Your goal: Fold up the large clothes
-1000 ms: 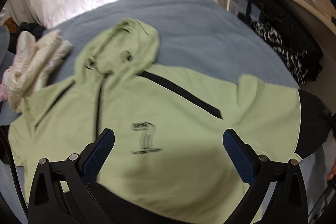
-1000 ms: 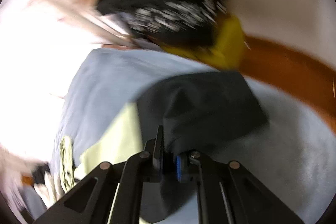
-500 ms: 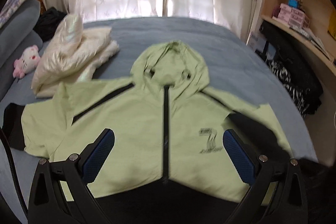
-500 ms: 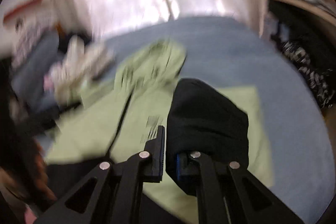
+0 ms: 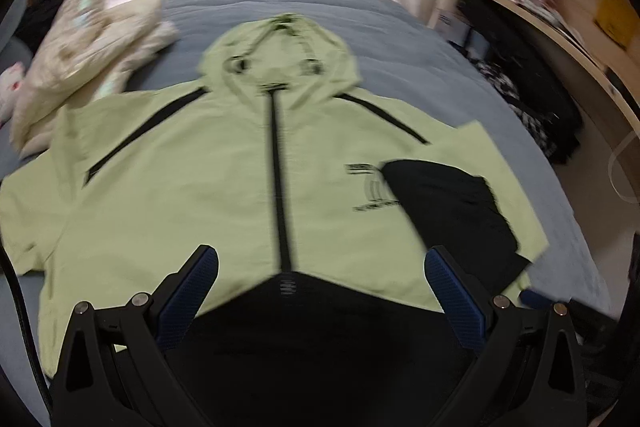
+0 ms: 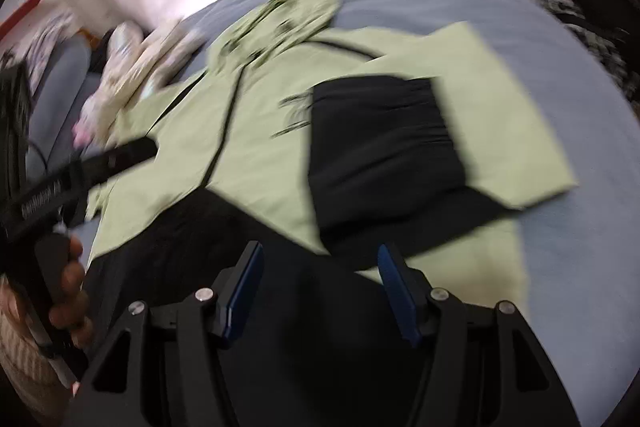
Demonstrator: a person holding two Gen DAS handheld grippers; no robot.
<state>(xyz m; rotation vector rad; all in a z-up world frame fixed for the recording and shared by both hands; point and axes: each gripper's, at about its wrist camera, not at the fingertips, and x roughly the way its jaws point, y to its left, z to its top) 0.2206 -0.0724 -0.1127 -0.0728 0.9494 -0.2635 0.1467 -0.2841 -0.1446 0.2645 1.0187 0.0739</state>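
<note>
Since half a second ago your right tool (image 6: 320,291) has let go of the black cuff (image 6: 384,151) and now hangs spread wide above the jacket's hem, gripping nothing. Your left tool (image 5: 320,299) is likewise spread and empty over the hem. You have the jacket (image 5: 224,187) lying face up on the blue bed (image 5: 400,39): pale green, black zip down the middle, black hem band, hood flat at the far end. Its right sleeve (image 6: 492,107) is folded in across the chest, the cuff covering part of the chest print (image 5: 368,187); the left sleeve (image 5: 28,211) lies stretched out to the side. Both views are blurred. From the left view you get the whole jacket, the cream bundle (image 5: 84,43) beside the hood and the shelves (image 5: 560,11) past the bed. Only the right view shows your left hand (image 6: 70,295) on its tool's handle, at the jacket's left edge.
</note>
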